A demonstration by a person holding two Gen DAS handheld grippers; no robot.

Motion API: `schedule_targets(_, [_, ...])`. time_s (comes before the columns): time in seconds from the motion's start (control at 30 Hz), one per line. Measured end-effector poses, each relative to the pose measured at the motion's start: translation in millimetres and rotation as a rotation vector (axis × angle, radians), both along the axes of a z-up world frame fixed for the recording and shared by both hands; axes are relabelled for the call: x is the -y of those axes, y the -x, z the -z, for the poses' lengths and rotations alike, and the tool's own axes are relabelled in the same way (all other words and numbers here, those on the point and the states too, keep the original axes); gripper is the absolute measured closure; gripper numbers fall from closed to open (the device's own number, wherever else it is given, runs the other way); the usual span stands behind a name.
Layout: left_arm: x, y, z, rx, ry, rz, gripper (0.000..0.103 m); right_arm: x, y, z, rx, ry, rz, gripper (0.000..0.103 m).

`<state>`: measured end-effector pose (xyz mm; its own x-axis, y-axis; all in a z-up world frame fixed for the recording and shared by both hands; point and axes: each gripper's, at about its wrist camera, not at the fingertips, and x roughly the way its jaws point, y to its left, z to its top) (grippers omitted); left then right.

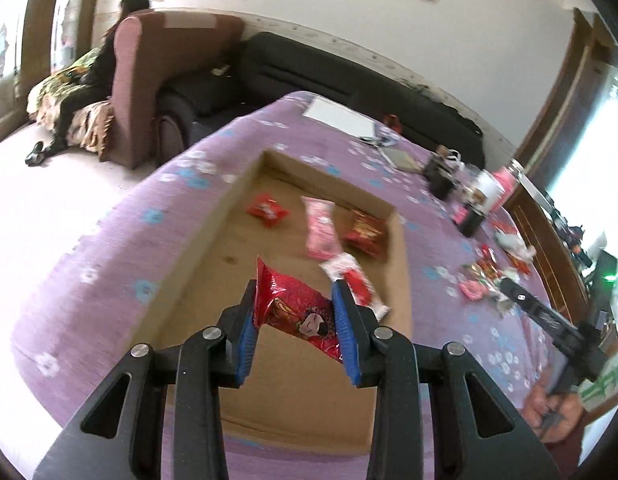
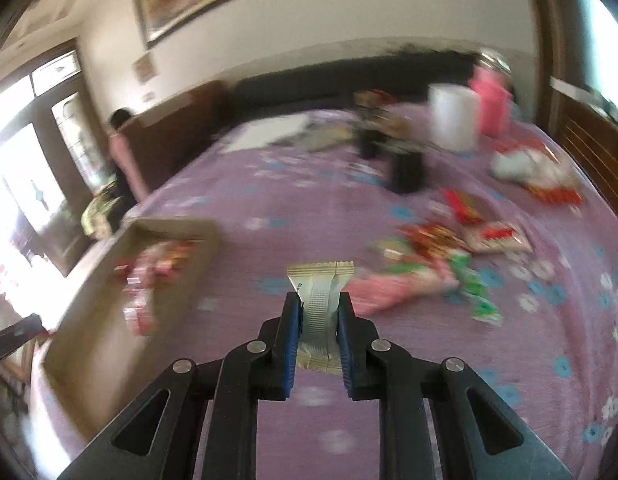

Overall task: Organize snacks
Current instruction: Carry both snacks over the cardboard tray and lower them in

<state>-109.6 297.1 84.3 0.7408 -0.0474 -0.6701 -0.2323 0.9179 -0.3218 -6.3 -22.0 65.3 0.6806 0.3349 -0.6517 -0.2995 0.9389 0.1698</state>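
Now | left gripper clamps red packet | right gripper clamps pale wafer pack | box contents blurred

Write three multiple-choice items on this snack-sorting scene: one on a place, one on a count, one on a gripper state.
1. Where is the left gripper with its shiny red snack packet?
A. over the shallow cardboard box
B. over the floor
C. over the sofa

2. How many packets lie inside the box?
A. one
B. four
C. nine

3. What is the right gripper doing?
A. hanging open
B. clamping a pale silver-white wrapper
C. gripping a cup

Key: 1 A, box floor lies beneath the packet; 2 B, four lie on its floor; 3 B, wrapper sits pinched between the pads.
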Motion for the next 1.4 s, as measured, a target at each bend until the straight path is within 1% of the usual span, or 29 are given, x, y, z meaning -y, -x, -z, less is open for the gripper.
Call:
schedule_targets(0.1, [-18, -9, 9, -0.025, 0.002, -0.020, 0.070, -45, 12, -20, 0.012, 0.016, -0.113, 0.085])
schedule_targets(0.23, [-31, -28, 20, -0.073, 0.014, -0.024, 0.070, -98, 20, -27, 0.006, 0.050, -0.224, 0.085])
schedule_targets(0.37, [-37, -46, 29, -0.111, 0.020, -0.016, 0.070, -143, 20, -11, -0.038, 0.078, -0.294, 0.085])
schedule_targets(0.5, [-37, -68, 39, -0.148, 0.037, 0.001, 0.070, -172, 13, 14, -0.118, 0.076, -0.345, 0.086])
schedule_targets(0.7, [-37, -98, 52, -0.211, 0.050, 0.021, 0.070, -207, 7, 37, -0.183, 0.099, -0.411, 0.086])
schedule_targets(0.8, [-36, -104, 56, -0.243, 0.058, 0.036, 0.069, -217, 9, 44, -0.201, 0.112, -0.443, 0.086])
schedule_targets(0.9, [-38, -102, 55, -0.243, 0.068, 0.041, 0.069, -226, 8, 53, -0.216, 0.127, -0.473, 0.085])
schedule_targets(0.97, [-38, -100, 54, -0.238, 0.069, 0.038, 0.069, -231, 8, 56, -0.208, 0.137, -0.479, 0.082])
schedule_targets(1.07, [-40, -93, 46, -0.210, 0.067, 0.023, 0.069, -227, 11, 51, -0.199, 0.113, -0.488, 0.081])
schedule_targets(1.1, [-41, -89, 42, -0.196, 0.069, 0.014, 0.069, -225, 13, 48, -0.192, 0.107, -0.489, 0.079])
schedule_targets(1.17, [-42, -80, 34, -0.167, 0.074, -0.003, 0.069, -217, 20, 40, -0.168, 0.096, -0.488, 0.073])
schedule_targets(1.27, [-42, -62, 19, -0.120, 0.074, -0.028, 0.069, -203, 29, 29, -0.127, 0.090, -0.478, 0.072])
schedule_targets(1.33, [-41, -50, 10, -0.094, 0.089, -0.046, 0.065, -192, 34, 22, -0.111, 0.079, -0.467, 0.070])
schedule_targets(1.37, [-41, -43, 6, -0.083, 0.098, -0.057, 0.060, -183, 36, 18, -0.105, 0.065, -0.456, 0.067])
schedule_targets(1.4, [-38, -35, 0, -0.066, 0.111, -0.068, 0.057, -177, 38, 15, -0.101, 0.055, -0.446, 0.066])
